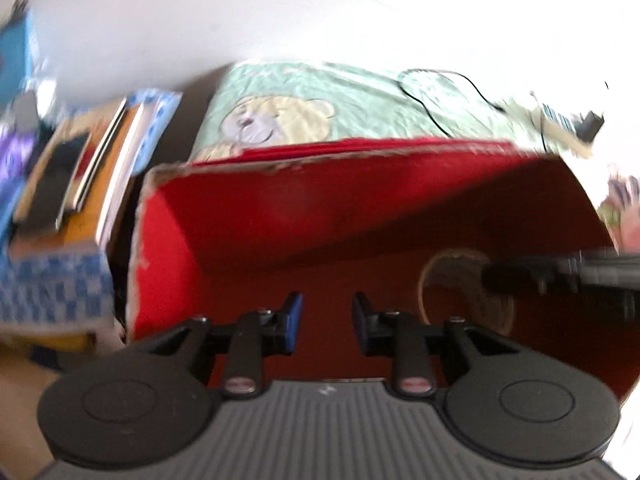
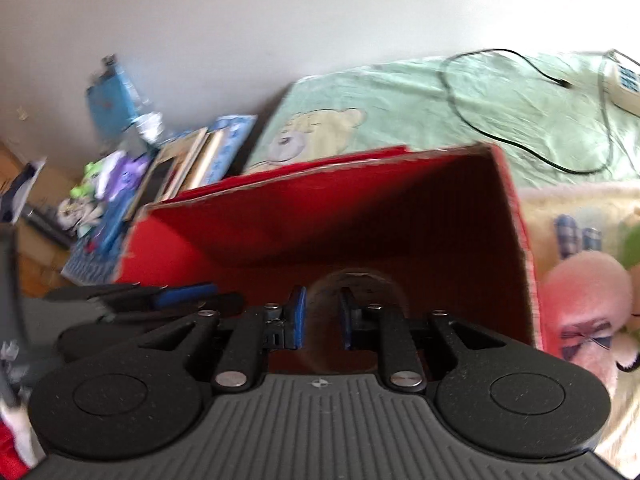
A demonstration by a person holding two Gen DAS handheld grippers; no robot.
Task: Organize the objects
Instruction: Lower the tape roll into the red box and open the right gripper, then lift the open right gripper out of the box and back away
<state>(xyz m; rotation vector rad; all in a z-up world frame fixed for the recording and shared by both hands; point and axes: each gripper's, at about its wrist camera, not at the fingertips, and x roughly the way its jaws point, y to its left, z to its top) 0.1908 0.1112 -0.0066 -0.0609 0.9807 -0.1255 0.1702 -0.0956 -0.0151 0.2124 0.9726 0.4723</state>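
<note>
we see the left gripper (image 1: 326, 326) nearest, fingers apart with nothing between them, hanging over the open red box (image 1: 248, 216). right gripper (image 2: 322, 318) is also over the box, fingers parted; a round clear thing, maybe a lid or dish (image 2: 354, 284), shows just past its tips on the box floor, but blur means we cannot tell if the pads touch it. in the left view the same dish (image 1: 460, 280) lies right of the left tips, with the right gripper's tip over it. we judge the box sits open on the bed as the bin for loose items. a pink plush (image 2: 584, 304) lies just outside the box's right wall. beyond are a book stack (image 1: 92, 168), the bear blanket (image 1: 280, 116) and a black cable (image 2: 520, 136).
</note>
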